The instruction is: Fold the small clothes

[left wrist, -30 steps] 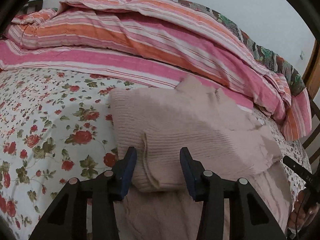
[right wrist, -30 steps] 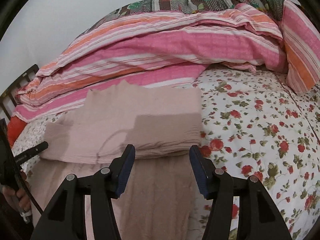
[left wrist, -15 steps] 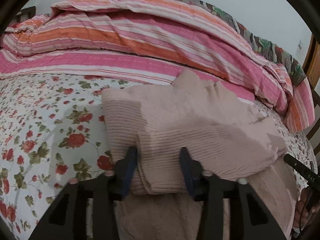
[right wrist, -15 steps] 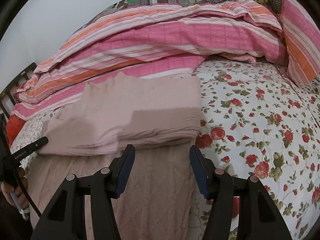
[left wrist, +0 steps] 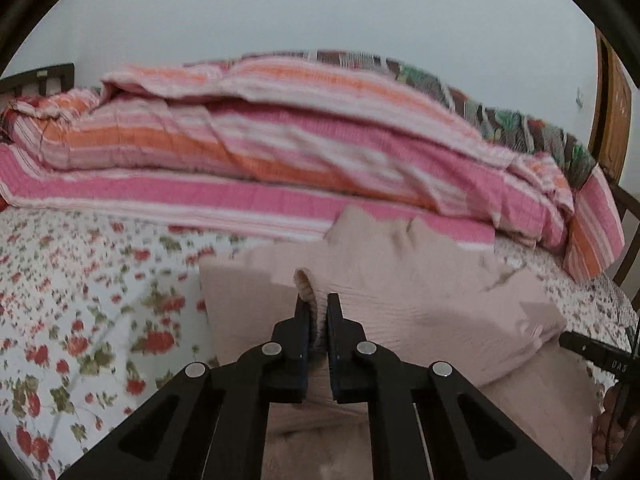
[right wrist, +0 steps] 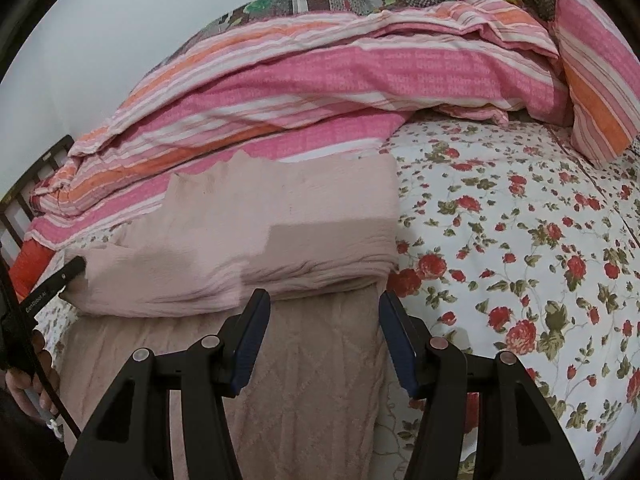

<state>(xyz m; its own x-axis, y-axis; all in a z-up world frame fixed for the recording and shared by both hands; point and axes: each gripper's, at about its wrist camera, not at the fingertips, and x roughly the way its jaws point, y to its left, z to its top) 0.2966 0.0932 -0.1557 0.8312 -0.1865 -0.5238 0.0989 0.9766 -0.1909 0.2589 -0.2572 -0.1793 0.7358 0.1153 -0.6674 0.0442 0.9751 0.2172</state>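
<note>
Slip risk: the left claw [left wrist: 318,320] pinches only a thin ridge of the sweater [left wrist: 420,320] edge; as I judge it, the knit could pull free if lifted fast, and the fold would fall open
Drag risk: the right claw [right wrist: 322,340] grips nothing; a one-sided lift may skew the folded stack or haul the whole garment across the bed [right wrist: 520,240]
Snag risk: the quilt [left wrist: 280,152] lies just behind the sweater in the upper half of the frame; a long carry-over could catch it
Left claw: clamped together on the sweater's near edge at lower centre of the left view; a puff of knit bulges above the tips; it points gently downward
Right claw: apart and empty, low in the right view, over the sweater's lower panel, just short of the folded edge; tilted down toward the bed
Sweater: on the floral bed, upper part folded over the lower, centre of both views
Blur: the left view is smeared
</note>
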